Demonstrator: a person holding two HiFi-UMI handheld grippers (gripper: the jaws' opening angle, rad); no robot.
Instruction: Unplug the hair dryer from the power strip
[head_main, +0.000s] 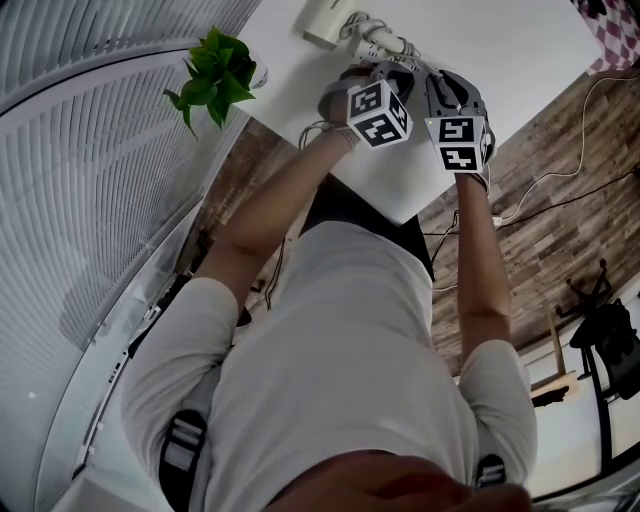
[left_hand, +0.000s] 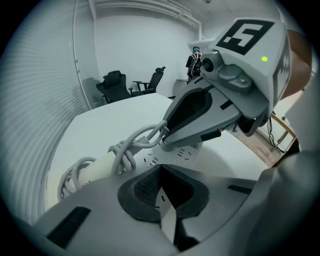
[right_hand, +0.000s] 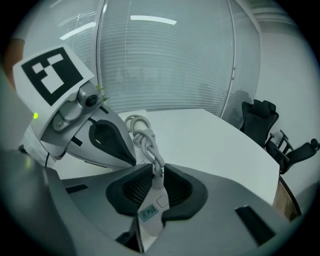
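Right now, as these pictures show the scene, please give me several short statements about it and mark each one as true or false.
1. The right gripper has a white plug between its jaws. True.
2. The table has a black top. False: the top is white.
3. The gray cord lies stretched out straight. False: it is bunched in loops.
4. A green plant shows by the table's edge. True.
5. The two grippers work at opposite ends of the table. False: the left gripper is close beside the right one, both at the power strip.
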